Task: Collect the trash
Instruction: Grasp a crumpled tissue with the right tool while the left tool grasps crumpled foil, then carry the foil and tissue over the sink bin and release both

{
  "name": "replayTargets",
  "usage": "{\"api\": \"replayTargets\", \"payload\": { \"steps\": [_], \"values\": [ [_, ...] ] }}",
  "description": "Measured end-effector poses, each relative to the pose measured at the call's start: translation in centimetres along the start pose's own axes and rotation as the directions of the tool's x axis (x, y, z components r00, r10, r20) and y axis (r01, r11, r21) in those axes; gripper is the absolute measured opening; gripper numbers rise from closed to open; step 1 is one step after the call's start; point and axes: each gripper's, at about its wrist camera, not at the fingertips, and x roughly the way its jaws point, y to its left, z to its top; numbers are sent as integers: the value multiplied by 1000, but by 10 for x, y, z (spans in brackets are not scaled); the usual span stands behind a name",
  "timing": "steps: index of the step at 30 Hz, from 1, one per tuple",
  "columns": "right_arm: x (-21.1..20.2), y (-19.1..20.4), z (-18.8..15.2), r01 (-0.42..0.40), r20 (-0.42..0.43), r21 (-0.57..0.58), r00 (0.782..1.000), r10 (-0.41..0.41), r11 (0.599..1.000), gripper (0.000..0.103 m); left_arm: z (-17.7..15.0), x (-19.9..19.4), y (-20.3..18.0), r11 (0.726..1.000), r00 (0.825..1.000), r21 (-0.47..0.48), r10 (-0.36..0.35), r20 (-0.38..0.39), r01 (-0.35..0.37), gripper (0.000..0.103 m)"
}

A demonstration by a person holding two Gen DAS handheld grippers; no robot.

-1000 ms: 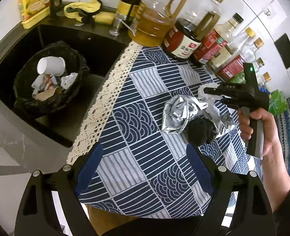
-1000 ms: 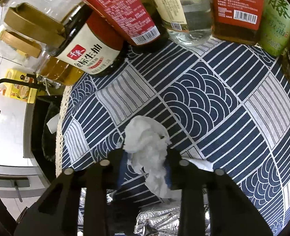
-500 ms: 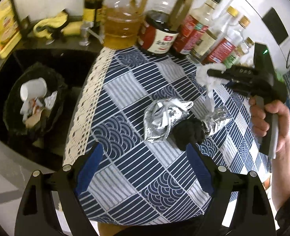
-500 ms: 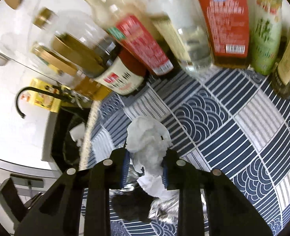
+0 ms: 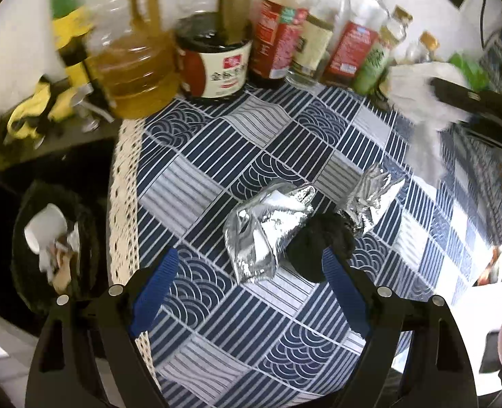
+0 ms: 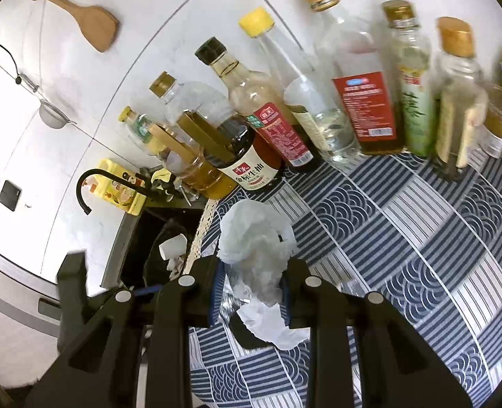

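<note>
My right gripper (image 6: 251,272) is shut on a crumpled white tissue (image 6: 254,241) and holds it above the blue patterned tablecloth (image 6: 404,238); it shows blurred in the left wrist view (image 5: 417,95). My left gripper (image 5: 247,272) is open, low over the cloth, just short of a crumpled foil bag (image 5: 264,227), a black wad (image 5: 319,241) and a second foil piece (image 5: 373,197). The black-lined trash bin (image 5: 46,238) holding a white cup (image 5: 45,227) stands in the sink at the left.
A row of oil and sauce bottles (image 6: 319,102) lines the table's back edge. A big oil jug (image 5: 131,68) and soy sauce bottle (image 5: 216,64) stand near the lace table edge (image 5: 121,204). A black faucet (image 6: 91,183) rises over the sink.
My right gripper has lifted the white tissue higher off the cloth. My left gripper has moved in closer to the foil bag and black wad, staying open.
</note>
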Motion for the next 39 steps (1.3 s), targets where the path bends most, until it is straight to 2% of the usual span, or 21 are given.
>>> {"api": "replayTargets", "payload": {
  "steps": [6,8,12,15,17,22,25,26,27,29,39],
  "values": [
    [-25,-15,-34,22,45,54,999,-24,998,28,23,28,-10,993,998,119,3,-62,4,84],
    [-29,-21,-45,34,51,81,998,-38,996,28,28,40,-16,983,994,181,46,-96,-28,84],
    [-34,-36,-68,41,58,158,997,-50,987,28,35,61,-22,963,986,265,82,-144,-41,84],
    [-36,-45,-84,46,62,212,996,-60,976,28,41,74,-20,955,980,294,98,-172,-44,84],
    [-36,-50,-92,54,65,242,995,-71,969,28,43,79,-20,953,978,301,83,-194,-21,84],
    [-35,-59,-111,57,68,311,994,-82,949,28,40,93,-31,926,972,378,98,-215,-10,84],
    [-36,-60,-117,62,75,334,993,-91,941,28,43,99,-29,926,970,378,87,-226,4,81],
    [-37,-61,-119,63,77,341,993,-95,938,28,44,101,-27,927,969,374,77,-234,16,77],
    [-37,-61,-120,63,78,346,992,-96,936,28,44,104,-26,928,966,372,71,-247,27,68],
    [-37,-61,-123,70,76,354,992,-103,933,28,44,108,-24,929,962,369,60,-268,45,57],
    [-25,-43,-120,77,59,335,993,-102,939,28,47,93,-4,946,967,308,-15,-253,96,55]
  ]
}}
